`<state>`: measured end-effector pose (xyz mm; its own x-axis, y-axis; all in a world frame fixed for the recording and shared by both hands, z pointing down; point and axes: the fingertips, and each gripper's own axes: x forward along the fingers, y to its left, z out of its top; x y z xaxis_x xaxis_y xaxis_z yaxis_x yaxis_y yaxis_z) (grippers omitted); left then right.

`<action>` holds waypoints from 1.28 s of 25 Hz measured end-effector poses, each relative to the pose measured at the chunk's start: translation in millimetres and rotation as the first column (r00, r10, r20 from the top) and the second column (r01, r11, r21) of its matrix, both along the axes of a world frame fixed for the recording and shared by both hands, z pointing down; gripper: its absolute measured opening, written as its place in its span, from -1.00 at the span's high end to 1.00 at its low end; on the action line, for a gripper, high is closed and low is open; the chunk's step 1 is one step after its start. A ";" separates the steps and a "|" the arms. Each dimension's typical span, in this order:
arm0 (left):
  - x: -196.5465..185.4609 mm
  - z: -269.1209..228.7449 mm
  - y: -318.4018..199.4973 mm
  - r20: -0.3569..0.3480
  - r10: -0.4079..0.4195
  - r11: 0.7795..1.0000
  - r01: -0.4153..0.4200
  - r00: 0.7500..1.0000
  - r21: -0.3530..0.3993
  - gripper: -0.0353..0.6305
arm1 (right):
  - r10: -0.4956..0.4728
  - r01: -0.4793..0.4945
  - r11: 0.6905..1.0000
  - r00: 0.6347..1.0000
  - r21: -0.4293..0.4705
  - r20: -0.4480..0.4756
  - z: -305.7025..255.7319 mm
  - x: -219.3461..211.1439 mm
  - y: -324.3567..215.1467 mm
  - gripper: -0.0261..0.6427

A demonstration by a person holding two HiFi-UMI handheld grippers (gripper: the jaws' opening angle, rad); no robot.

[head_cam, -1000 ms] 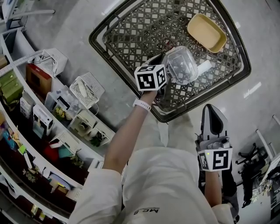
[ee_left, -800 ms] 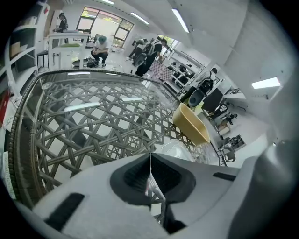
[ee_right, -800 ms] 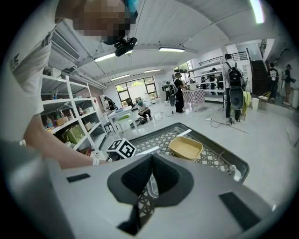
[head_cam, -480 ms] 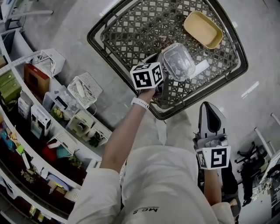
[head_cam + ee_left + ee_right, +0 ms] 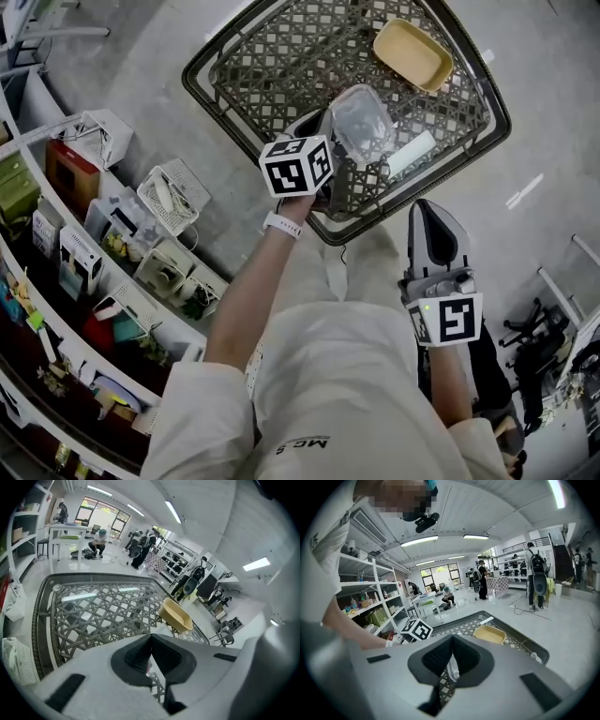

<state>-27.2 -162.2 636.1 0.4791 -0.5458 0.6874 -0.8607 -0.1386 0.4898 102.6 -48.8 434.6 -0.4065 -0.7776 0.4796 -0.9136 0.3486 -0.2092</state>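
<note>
my left tool (image 5: 151, 654) is pinched nearly shut on the clear container (image 5: 361, 122) over the basket (image 5: 272, 66); right tool (image 5: 451, 667) closed, empty. shirt (image 5: 337, 394) print: "mc.s".

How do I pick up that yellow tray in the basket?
Pinch the rim of the yellow tray, coming straight down from above: one jaw inside, one outside its near long wall. It lies flat and open side up on the lattice floor of the basket, so that thin raised wall is probably the easiest part to close on.
</note>
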 end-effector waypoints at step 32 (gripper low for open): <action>-32.8 -237.9 75.1 0.045 0.006 0.951 -0.020 0.999 0.308 0.82 | -0.049 0.054 0.969 0.998 0.241 -0.026 -135.9 19.2 -3.1 0.87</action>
